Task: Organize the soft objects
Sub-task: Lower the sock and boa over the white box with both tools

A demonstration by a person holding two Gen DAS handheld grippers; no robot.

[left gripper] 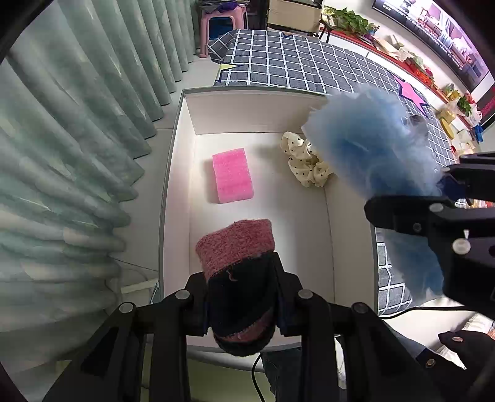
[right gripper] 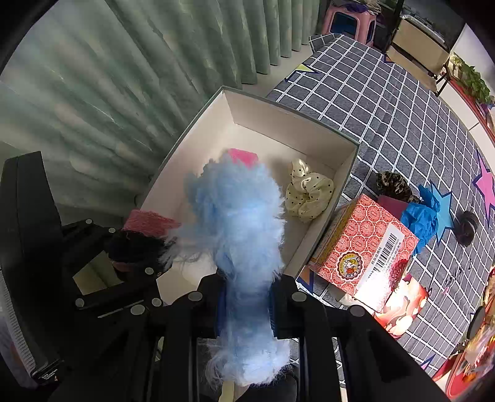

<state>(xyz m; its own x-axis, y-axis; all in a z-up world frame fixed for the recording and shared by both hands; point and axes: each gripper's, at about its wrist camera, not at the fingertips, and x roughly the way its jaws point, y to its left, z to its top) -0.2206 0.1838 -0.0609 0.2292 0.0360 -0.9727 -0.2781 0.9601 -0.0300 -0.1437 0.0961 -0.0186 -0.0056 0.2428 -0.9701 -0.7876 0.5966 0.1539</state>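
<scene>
Jaws clamped on sock (left gripper: 236, 247), blue fluff (right gripper: 239, 222)

A lived-in room of a home, most likely a bedroom or living room.

Long pale-green curtains (left gripper: 77, 130) hang in folds down to a light floor, and a low surface beside them is spread with a grey checked cover (right gripper: 386, 102) bearing coloured stars, as a bed or sofa would be. A pink plastic stool (left gripper: 222, 27) stands at its far end with things piled on it. Along the wall runs a red shelf (left gripper: 402, 58) carrying leafy potted plants (left gripper: 349, 18) and small ornaments, under a large wall screen (left gripper: 439, 27) showing a room interior. Household clutter, such as a red patterned carton (right gripper: 365, 244), lies on the cover.
</scene>
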